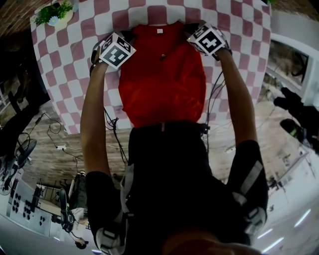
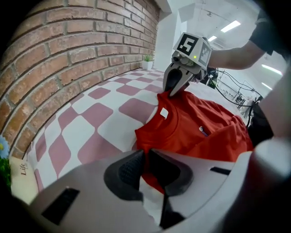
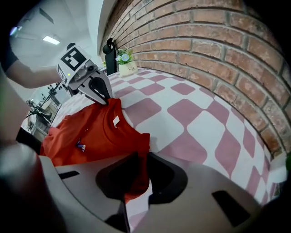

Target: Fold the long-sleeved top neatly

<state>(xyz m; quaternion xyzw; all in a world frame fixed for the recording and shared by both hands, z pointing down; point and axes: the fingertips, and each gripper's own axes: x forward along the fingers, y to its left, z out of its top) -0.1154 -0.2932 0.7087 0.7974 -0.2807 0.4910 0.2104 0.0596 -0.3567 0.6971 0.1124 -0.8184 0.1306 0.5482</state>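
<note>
The red top [image 1: 162, 74] lies on the checked table [image 1: 75, 79], hem at its near edge. The left gripper [image 2: 146, 160] and right gripper [image 3: 138, 166] each clamp a shoulder.

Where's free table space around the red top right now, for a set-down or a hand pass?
Free: the checked cloth left of the red top, up to the plant; the cloth on its right, out to the table edge; the strip between the top and the brick wall. Crowded: both shoulders, where the left tool and right tool clamp fabric.
</note>
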